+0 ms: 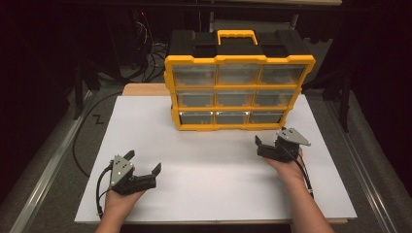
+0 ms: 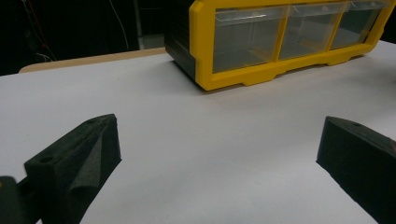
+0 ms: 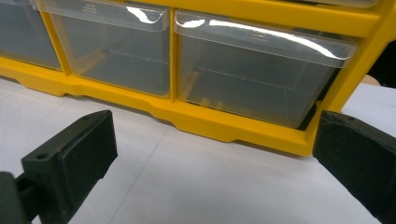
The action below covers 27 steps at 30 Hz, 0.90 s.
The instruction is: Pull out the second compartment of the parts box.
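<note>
High view, cabinet: I am looking at a yellow-framed plastic drawer cabinet with nine clear drawers [image 1: 239, 92], standing upright at the far middle of the white-topped bench [image 1: 204, 160], its long axis running left to right and its drawer fronts facing me.
High view, left: I am holding the left hand-held gripper [image 1: 138, 165] near the front left of the bench, jaws spread wide and gripping nothing, well apart from the cabinet.
High view, right: I am holding the right hand-held gripper [image 1: 265, 144] just in front of the cabinet's bottom right corner, so this hand is clearly the nearer one.
Left gripper view: I am seeing the left hand-held gripper [image 2: 219, 154] wide open over bare bench, with the cabinet ahead and off to the right.
Right gripper view: I am pointing the right hand-held gripper [image 3: 215, 158] straight at the bottom row, jaws fully apart and empty; the clear bottom-right drawer [image 3: 257, 74] is sitting close ahead, slightly above the jaws.
Judgement: I am reading a drawer in the bottom row as the likely target, reached by the right hand moving forward.
</note>
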### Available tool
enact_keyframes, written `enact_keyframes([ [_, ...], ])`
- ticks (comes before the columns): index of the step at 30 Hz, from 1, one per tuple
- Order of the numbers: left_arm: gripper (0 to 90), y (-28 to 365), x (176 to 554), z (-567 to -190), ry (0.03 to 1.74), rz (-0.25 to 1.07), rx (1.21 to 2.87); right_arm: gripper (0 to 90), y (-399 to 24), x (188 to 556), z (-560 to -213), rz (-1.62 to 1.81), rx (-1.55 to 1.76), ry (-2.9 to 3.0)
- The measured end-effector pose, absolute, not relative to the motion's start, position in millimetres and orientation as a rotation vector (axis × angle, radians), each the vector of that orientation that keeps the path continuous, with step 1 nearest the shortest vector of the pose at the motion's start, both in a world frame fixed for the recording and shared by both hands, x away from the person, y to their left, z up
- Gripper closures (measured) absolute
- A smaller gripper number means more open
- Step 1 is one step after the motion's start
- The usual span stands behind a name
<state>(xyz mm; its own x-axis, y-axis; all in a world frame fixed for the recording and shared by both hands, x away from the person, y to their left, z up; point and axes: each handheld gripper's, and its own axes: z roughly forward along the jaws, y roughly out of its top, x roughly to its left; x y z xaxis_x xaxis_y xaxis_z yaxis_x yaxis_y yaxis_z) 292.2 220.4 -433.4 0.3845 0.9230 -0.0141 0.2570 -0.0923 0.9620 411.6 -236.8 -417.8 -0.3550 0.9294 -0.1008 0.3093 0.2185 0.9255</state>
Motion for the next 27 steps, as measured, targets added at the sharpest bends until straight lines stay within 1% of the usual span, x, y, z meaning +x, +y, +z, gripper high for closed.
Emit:
enact_keyframes([
  [10, 0.3, 222.9, 291.1, -433.1, 1.082, 0.794, 1.581, 1.1, -238.5, 399.9, -413.7, 1.128, 1.109, 1.806],
  [19, 0.3, 222.3, 290.9, -433.6, 1.080, 0.800, 1.588, 1.1, -235.2, 384.4, -420.7, 1.035, 0.992, 1.896],
  [27, 0.7, 222.8, 290.3, -434.4, 1.084, 0.794, 1.584, 1.0, -232.7, 382.1, -424.5, 0.980, 0.942, 1.936],
])
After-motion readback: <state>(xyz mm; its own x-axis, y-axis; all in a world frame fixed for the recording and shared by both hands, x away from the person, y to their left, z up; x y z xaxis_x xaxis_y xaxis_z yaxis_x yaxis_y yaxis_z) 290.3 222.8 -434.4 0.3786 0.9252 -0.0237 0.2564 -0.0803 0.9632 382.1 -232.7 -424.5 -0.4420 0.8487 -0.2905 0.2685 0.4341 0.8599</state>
